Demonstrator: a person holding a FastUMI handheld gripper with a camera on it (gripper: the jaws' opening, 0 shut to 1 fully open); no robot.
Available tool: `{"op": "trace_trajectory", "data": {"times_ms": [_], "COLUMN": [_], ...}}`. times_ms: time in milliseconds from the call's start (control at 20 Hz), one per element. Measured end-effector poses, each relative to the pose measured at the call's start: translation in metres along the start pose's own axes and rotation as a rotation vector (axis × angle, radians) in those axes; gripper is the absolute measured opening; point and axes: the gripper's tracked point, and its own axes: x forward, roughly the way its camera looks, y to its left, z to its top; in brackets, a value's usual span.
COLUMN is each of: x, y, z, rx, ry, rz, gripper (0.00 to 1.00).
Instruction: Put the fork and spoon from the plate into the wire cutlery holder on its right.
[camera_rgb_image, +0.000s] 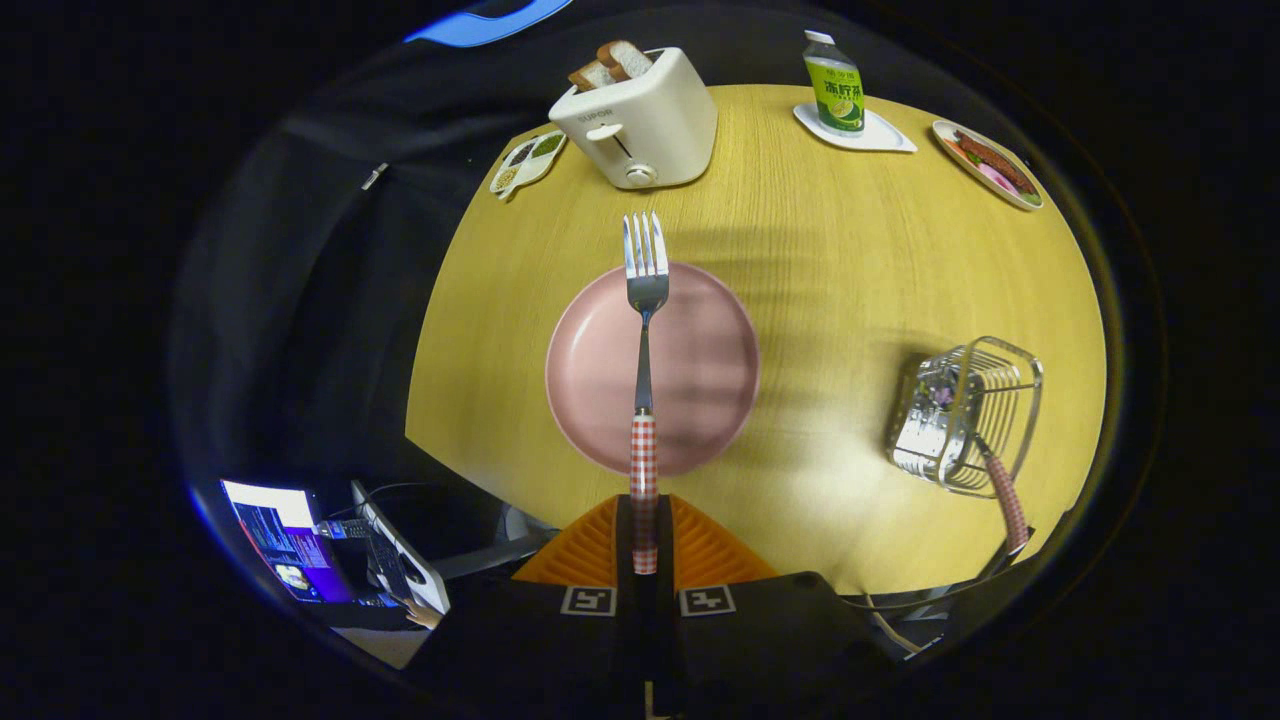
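My gripper is shut on the red-and-white checked handle of a fork. The fork points straight ahead from the fingers, with its steel tines above the far rim of the pink plate. The plate lies on the round wooden table below and holds nothing else. The wire cutlery holder stands on the table to the plate's right. A checked handle leans out of it toward the table's near edge; I cannot tell which utensil it belongs to.
A white toaster with bread slices stands beyond the plate. A small dish lies left of it. A green bottle stands on a white coaster at the far right, next to a food plate. A laptop sits below the table.
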Motion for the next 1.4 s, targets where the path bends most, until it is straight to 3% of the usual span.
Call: {"op": "trace_trajectory", "data": {"times_ms": [250, 700, 1400], "x": [-0.058, -0.131, -0.120], "y": [-0.054, -0.133, -0.200], "z": [-0.006, -0.017, -0.023], "rx": [-0.140, -0.254, -0.332], "ry": [0.078, 0.319, 0.720], "rz": [-0.105, -0.204, -0.269], "gripper": [0.08, 0.08, 0.08]}}
